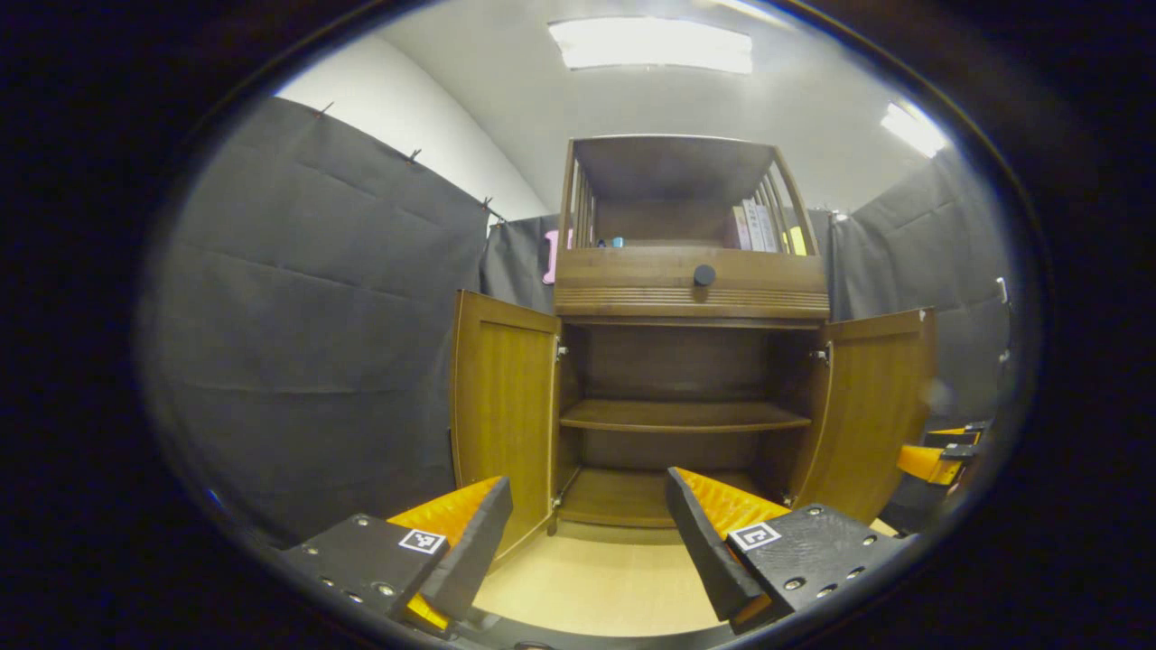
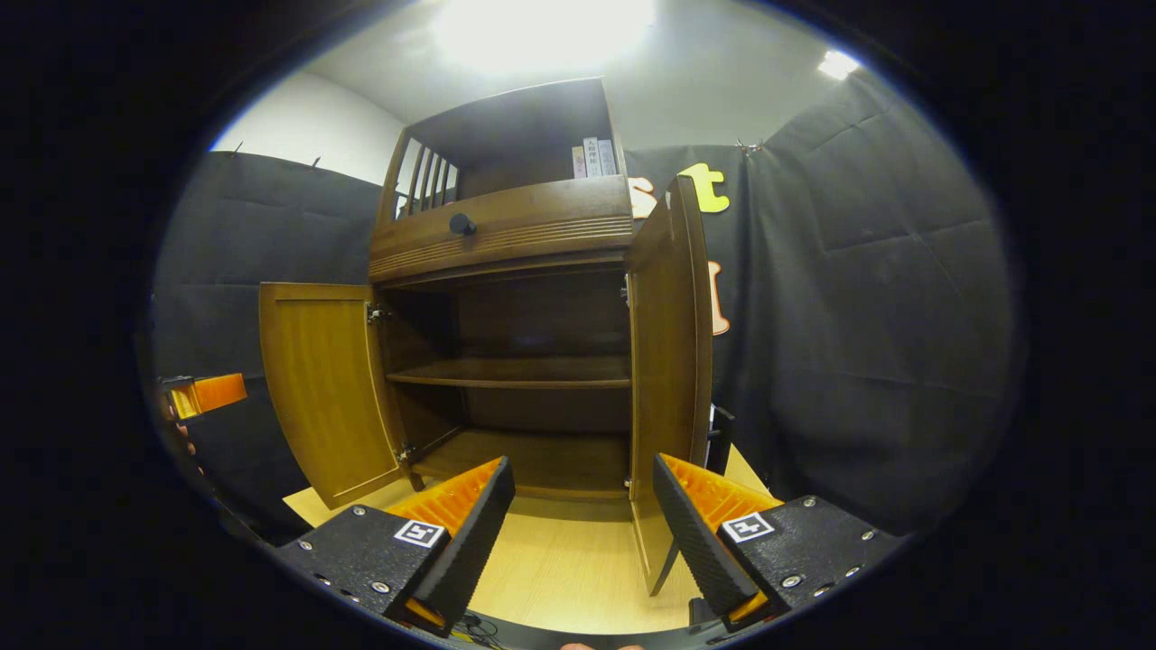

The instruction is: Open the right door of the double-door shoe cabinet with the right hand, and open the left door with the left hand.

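The wooden shoe cabinet stands ahead with both doors swung open. In the left gripper view the left door juts toward me and the right door stands out at the right; empty shelves show between them. My left gripper is open, a little back from the left door, holding nothing. In the right gripper view the right door is edge-on just ahead and the left door hangs wide. My right gripper is open and empty, close to the right door's lower edge.
A drawer with a dark round knob sits above the doors, and books stand on the top shelf. The cabinet rests on a light wooden floor. Black cloth walls close in on both sides.
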A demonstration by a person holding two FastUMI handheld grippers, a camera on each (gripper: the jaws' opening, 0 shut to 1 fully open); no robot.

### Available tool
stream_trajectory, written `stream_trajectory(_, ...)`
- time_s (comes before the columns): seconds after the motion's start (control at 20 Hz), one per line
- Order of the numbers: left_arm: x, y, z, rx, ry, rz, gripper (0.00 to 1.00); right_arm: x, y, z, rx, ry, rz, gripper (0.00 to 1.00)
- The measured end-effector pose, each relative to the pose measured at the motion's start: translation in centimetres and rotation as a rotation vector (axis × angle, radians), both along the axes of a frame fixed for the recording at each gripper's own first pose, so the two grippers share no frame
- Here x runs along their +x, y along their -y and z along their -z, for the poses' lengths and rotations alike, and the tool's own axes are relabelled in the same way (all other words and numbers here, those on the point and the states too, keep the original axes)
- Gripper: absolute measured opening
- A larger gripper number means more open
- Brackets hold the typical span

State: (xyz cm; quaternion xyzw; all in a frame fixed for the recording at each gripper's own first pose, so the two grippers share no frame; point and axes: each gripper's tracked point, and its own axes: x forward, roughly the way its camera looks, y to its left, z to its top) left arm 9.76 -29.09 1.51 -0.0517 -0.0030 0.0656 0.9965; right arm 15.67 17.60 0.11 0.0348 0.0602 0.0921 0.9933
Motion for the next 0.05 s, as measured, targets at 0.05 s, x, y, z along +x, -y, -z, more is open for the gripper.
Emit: stream_trajectory(0.05, 0.6, -0.26, -0.16, -0.009, 0.004, 0.006, 1.0, 0.4, -0.18, -0.37, 0.002, 0.0, 0.013, 0.96)
